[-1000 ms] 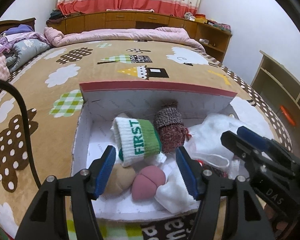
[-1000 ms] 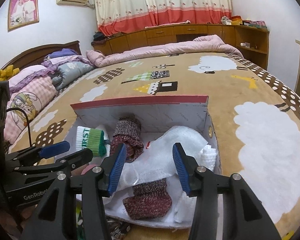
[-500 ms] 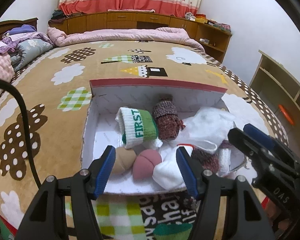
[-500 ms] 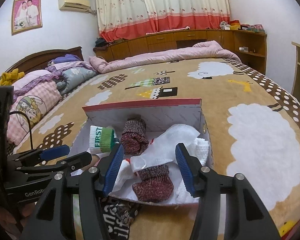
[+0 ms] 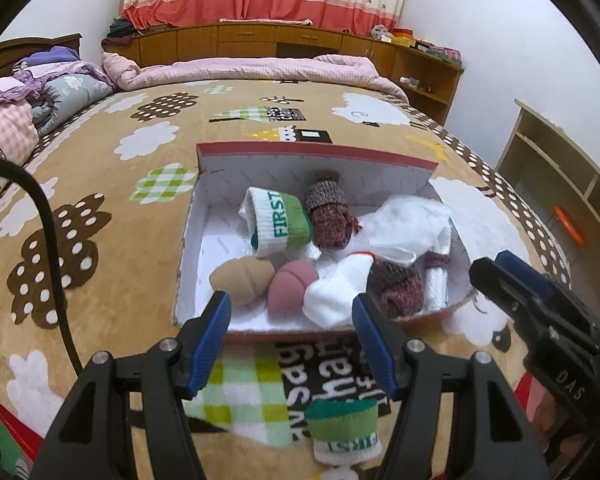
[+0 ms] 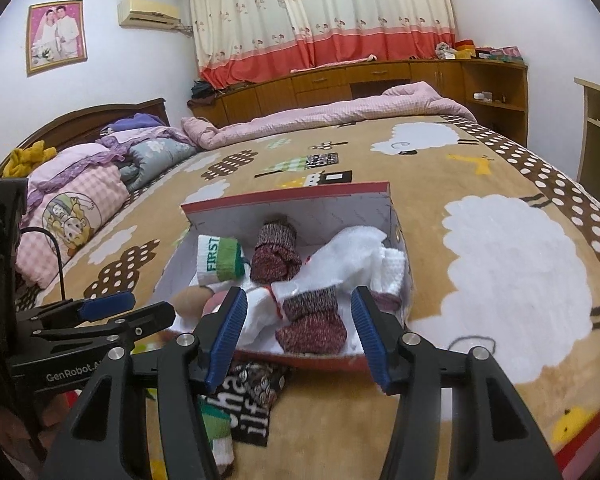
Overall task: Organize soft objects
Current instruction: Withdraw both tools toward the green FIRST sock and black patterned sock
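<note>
A red-rimmed cardboard box [image 5: 316, 152] [image 6: 288, 194] lies on the bed and holds rolled socks: a white and green "FIRST" sock [image 5: 278, 220] [image 6: 220, 258], maroon knit socks [image 5: 330, 214] [image 6: 276, 252], a tan roll [image 5: 242, 278], a pink roll [image 5: 292, 288] and white cloths [image 5: 408, 226] [image 6: 348, 258]. A loose green and white sock [image 5: 346, 434] lies on the bedspread in front of the box. My left gripper [image 5: 292, 340] is open and empty, just before the box's near wall. My right gripper [image 6: 298, 330] is open and empty at the box's near right.
The box sits on a brown patterned bedspread [image 5: 100, 184] [image 6: 500, 248]. Folded quilts and pillows [image 6: 80, 196] lie at the left. A pink rolled duvet [image 5: 244, 70] lies at the far end. Wooden shelves [image 5: 560, 184] stand to the right of the bed.
Both grippers have drawn back and up from inside the box to its near side. Both stay open and empty. The loose sock in front of the box has come into view.
</note>
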Available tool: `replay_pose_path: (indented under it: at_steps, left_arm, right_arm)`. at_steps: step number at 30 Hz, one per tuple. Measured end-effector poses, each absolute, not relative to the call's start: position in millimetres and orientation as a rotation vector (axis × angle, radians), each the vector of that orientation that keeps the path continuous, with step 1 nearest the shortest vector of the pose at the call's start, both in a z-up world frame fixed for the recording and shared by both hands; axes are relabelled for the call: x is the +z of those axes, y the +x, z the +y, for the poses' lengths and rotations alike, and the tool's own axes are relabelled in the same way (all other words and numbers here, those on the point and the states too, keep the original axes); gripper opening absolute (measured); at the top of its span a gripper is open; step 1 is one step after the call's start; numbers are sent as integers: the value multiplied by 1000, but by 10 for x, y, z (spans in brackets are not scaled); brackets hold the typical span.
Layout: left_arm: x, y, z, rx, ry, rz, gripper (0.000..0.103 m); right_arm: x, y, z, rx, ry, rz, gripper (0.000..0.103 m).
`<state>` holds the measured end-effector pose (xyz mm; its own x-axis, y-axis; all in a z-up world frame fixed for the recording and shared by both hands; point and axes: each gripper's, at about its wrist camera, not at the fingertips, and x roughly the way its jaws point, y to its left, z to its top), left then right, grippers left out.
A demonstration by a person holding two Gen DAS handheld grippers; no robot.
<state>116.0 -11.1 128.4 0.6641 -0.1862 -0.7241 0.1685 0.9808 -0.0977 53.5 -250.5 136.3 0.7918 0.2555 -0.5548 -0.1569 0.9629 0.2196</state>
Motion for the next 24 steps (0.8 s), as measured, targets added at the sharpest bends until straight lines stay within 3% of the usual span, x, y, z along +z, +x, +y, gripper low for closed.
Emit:
replay_pose_path:
  at_steps: [24]
  left_arm:
    - [870,673,-200,-265,-49,945,67]
  right_arm:
    - [1123,134,-2589,223,180,680,56]
